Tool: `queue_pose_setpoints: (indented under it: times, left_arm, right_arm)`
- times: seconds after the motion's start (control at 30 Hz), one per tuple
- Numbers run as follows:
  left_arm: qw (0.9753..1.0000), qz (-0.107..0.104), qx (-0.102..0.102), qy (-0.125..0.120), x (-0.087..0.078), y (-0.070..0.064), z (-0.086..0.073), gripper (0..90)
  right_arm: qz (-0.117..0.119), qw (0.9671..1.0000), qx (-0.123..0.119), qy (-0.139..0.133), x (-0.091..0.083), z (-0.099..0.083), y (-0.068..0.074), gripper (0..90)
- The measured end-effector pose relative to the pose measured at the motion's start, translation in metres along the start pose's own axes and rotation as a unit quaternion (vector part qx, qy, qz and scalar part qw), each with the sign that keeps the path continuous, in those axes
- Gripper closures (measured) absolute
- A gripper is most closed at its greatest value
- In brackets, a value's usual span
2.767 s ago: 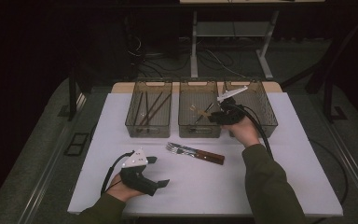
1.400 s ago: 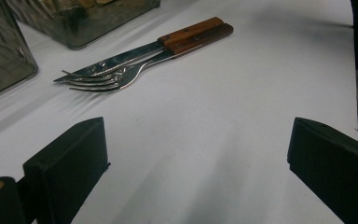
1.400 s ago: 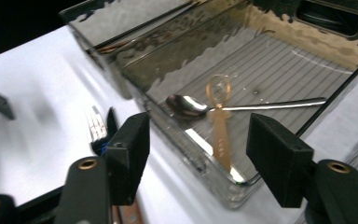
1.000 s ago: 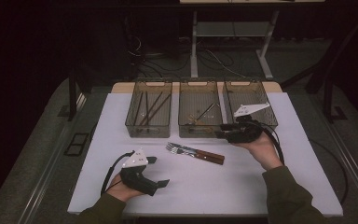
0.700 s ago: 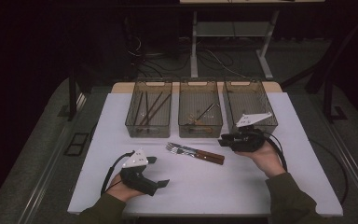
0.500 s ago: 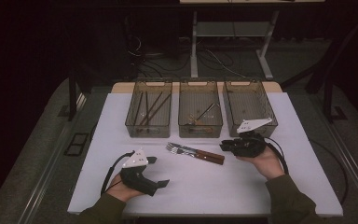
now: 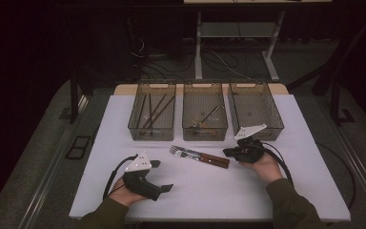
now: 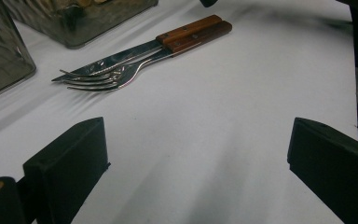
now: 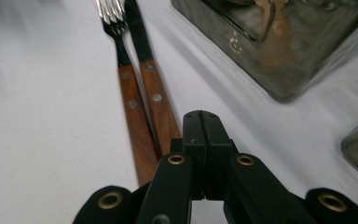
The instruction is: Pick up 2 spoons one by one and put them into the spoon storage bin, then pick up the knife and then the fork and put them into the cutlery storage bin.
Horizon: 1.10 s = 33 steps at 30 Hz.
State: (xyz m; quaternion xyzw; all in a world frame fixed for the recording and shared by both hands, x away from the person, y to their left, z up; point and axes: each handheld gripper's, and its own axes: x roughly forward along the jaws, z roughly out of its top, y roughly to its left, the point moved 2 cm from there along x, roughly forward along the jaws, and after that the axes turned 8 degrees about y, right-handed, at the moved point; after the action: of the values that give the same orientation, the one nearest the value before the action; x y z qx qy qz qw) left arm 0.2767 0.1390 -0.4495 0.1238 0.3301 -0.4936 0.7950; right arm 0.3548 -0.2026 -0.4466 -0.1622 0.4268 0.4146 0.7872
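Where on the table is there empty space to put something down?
The white table is bare right of the right gripper, along the front edge between both hands, and left of the left gripper. It is crowded at the back, where three bins stand in a row, and mid-table, where the fork and knife lie.

The left hand-held gripper (image 7: 159, 176), held low at seven o'clock with its forearm entering from the bottom edge, points toward three o'clock with jaws spread wide, while the right hand-held gripper (image 7: 228, 152), at four o'clock, points toward nine o'clock with jaws pressed together.
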Motion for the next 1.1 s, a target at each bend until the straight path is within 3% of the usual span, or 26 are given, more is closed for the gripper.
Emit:
queue_pose_setpoints:
  times: [0.53,1.1]
  left_arm:
    - [1.0,0.001,0.001,-0.001,0.0,-0.001,0.0,4.0]
    - [1.0,-0.002,0.003,0.001,0.001,-0.001,0.0,4.0]
  right_arm:
    - [-0.006,0.9996,-0.001,0.027,0.012,-0.005,-0.004,89.4]
    - [0.015,0.999,-0.019,0.038,0.012,-0.006,0.004,89.4]
